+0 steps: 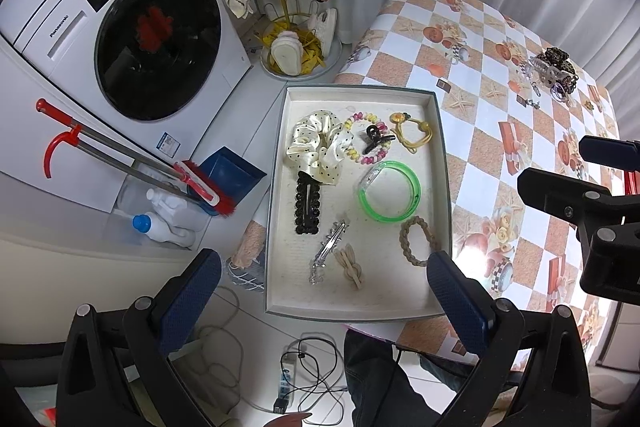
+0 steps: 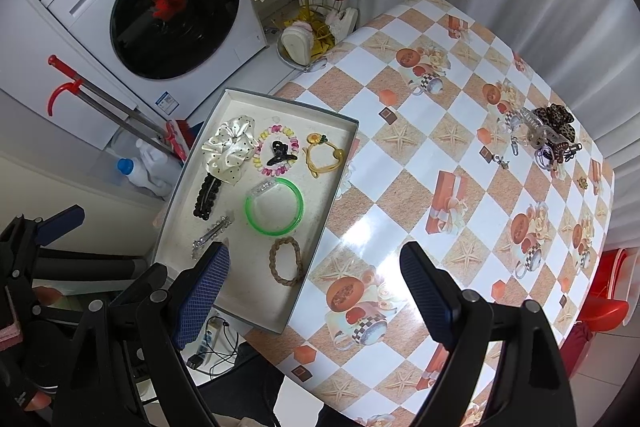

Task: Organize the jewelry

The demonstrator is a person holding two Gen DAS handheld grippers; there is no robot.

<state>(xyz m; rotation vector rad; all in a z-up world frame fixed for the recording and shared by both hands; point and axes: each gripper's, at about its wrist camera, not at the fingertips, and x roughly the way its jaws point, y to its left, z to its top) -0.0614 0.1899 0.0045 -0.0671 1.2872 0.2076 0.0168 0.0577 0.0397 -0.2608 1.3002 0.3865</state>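
A table (image 2: 420, 155) covered by a checked orange-and-white oilcloth with printed starfish and gift boxes is seen. At its left edge a shallow white tray (image 2: 340, 163) is set, overhanging slightly. Near the far right corner a small heap of accessories (image 2: 548, 135) is laid, possibly hair claws and keyrings.

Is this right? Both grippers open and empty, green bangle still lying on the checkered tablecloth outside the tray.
Not quite. The green bangle lies inside the tray, not on the tablecloth, as the left wrist view shows. The left gripper and right gripper are open and empty.
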